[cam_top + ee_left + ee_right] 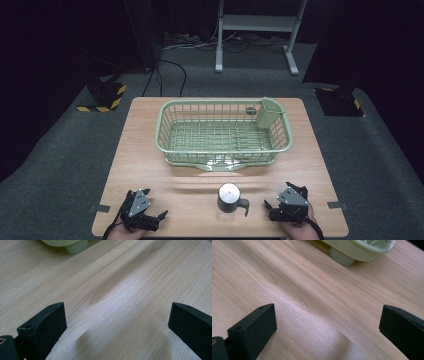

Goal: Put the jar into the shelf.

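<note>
Wooden table [150, 150] carries a green basket [170, 142] and a mug [229, 197]. We hold the left gripper [161, 216] and right gripper [268, 206] open and empty, flanking the mug.

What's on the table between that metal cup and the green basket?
Nothing: bare wooden table separates the metal cup from the green basket, as the high view shows.

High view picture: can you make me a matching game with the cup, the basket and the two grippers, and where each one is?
Things:
1. metal cup
2. green basket
3. left gripper
4. right gripper

Places:
A. near right corner of the table
B. middle of the table, farther back
C. near edge, between the two grippers
D. near left corner of the table

Pairs: 1-C, 2-B, 3-D, 4-A
</note>
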The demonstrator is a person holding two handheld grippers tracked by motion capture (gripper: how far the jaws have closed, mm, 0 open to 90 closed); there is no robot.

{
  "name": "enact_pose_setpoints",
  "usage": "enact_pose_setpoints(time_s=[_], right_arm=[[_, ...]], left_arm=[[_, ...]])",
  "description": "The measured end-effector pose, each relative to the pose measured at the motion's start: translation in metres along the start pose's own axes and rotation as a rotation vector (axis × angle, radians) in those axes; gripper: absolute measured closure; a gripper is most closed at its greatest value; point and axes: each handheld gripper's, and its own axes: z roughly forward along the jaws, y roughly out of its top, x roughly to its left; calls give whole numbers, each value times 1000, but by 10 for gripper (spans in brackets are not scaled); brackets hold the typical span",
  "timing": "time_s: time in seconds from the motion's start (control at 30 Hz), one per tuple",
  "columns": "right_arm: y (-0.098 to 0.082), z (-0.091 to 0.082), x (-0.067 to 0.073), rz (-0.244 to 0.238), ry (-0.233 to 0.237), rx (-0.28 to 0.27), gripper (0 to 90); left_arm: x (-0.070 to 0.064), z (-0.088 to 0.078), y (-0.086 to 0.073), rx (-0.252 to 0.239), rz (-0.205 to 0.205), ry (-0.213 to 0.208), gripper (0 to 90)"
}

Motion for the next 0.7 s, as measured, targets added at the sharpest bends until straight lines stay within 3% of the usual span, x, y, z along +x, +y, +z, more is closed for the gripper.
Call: enact_pose_setpoints(time_s=[0.7], right_arm=[[0,0,0,-8,12,-2,11]], left_arm=[[-3,1,-1,21,35,-4,21]])
